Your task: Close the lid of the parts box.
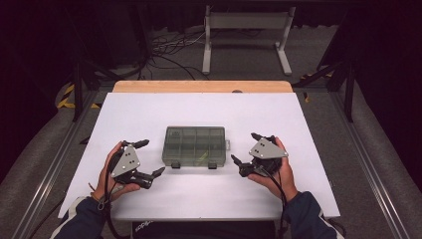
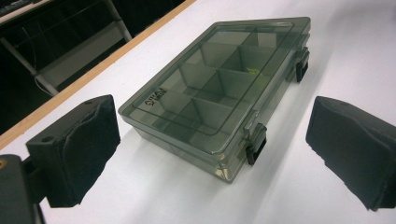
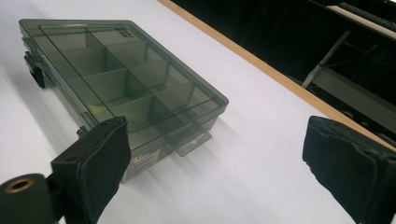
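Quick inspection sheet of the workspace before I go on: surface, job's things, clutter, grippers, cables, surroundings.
Surface: white table, wooden far edge, bare around the box.
Job's things: smoky clear box, lid shut, two black latches facing the person; a small yellowish bit inside.
Clutter: nothing seen.
Grippers: left gripper and right gripper open, flanking the box, touching nothing.
Cables: one trails from each gripper; loose cables on the floor beyond.
Surroundings: dark room, grey stand behind the table.
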A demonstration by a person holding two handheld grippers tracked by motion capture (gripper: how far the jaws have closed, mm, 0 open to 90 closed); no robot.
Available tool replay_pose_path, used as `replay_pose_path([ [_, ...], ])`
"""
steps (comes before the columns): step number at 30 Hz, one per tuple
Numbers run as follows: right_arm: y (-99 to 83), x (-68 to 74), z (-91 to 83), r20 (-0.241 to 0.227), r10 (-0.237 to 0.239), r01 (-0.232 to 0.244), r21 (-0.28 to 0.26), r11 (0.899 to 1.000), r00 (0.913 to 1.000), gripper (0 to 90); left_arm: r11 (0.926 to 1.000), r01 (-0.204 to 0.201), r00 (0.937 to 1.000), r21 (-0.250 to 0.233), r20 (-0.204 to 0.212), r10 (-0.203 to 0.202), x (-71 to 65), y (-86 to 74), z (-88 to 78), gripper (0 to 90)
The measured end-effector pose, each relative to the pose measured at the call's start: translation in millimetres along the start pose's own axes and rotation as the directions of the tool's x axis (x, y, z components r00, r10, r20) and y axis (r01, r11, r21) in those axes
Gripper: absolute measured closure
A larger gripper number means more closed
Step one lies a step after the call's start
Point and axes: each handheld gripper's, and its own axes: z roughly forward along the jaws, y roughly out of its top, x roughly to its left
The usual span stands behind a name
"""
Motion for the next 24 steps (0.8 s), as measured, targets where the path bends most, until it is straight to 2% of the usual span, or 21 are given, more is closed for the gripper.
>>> replay_pose_path([
  [12,-8.2,-3.8,-10.8,0.017,0.017,-0.018,0.012,1.000,0.9997,8.4,1.0000,0.010,0.9999,-0.001,-0.004,-0.010,0.5,-6.3,-6.5,3.3],
  [24,-16.1,-4.3,-17.3,0.036,0.012,-0.013,0.030,0.999,0.9993,8.4,0.9999,0.013,0.9999,0.006,-0.003,-0.013,-3.1,-11.1,-9.1,3.3],
])
